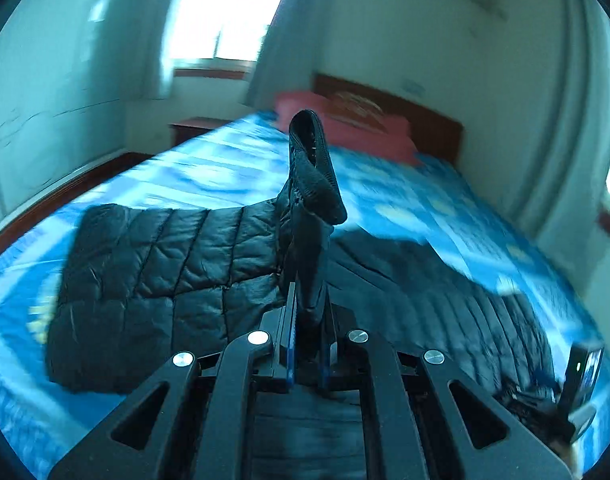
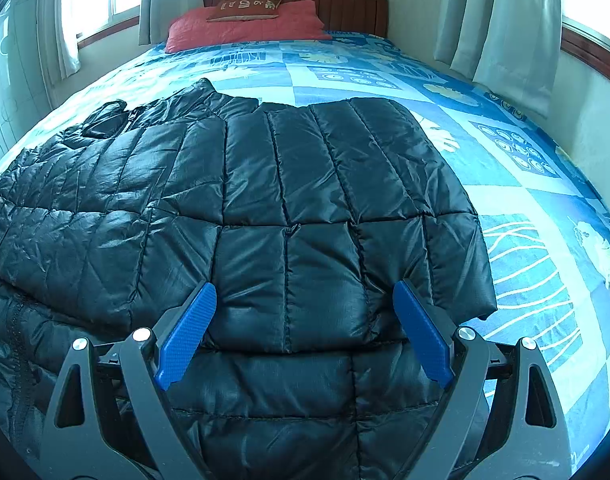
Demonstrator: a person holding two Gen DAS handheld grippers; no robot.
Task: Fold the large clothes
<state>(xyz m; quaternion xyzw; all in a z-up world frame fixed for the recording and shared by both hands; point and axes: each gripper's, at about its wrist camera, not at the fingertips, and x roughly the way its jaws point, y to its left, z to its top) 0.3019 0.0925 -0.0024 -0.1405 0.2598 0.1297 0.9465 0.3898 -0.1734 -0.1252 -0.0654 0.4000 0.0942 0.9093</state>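
Black quilted jacket [image 2: 289, 208], spread over the near part of a bed with a blue patterned cover [image 2: 517, 184]; one sleeve [image 2: 385, 184] lies folded across the body of the garment, its end pointing away from the right wrist camera. Collar and zip area sit toward the left of the right wrist view. Left gripper [image 1: 309, 312]: fingers clenched on a knitted cuff [image 1: 315, 176] of the jacket, which stands up out of the jaws with its open end raised above the bed; the fabric below the cuff trails down to the rest of the garment. The left wrist view is motion-blurred. Right gripper [image 2: 305, 332]: jaws spread wide and released, blue pads [image 2: 187, 336] on either side of a quilted panel at the jacket's near edge, low over the fabric; whether the pads touch it cannot be told. The right gripper's body also shows at the lower right edge of the left wrist view [image 1: 583, 384]. Red pillow [image 2: 245, 26] at the head of the bed, with a smaller brown cushion [image 2: 245, 8] on top, against a wooden headboard [image 2: 345, 4]. Pale curtains [image 2: 501, 20] hang by windows on both sides of the room. Low wooden nightstand [image 1: 197, 126] beside the bed in the left wrist view
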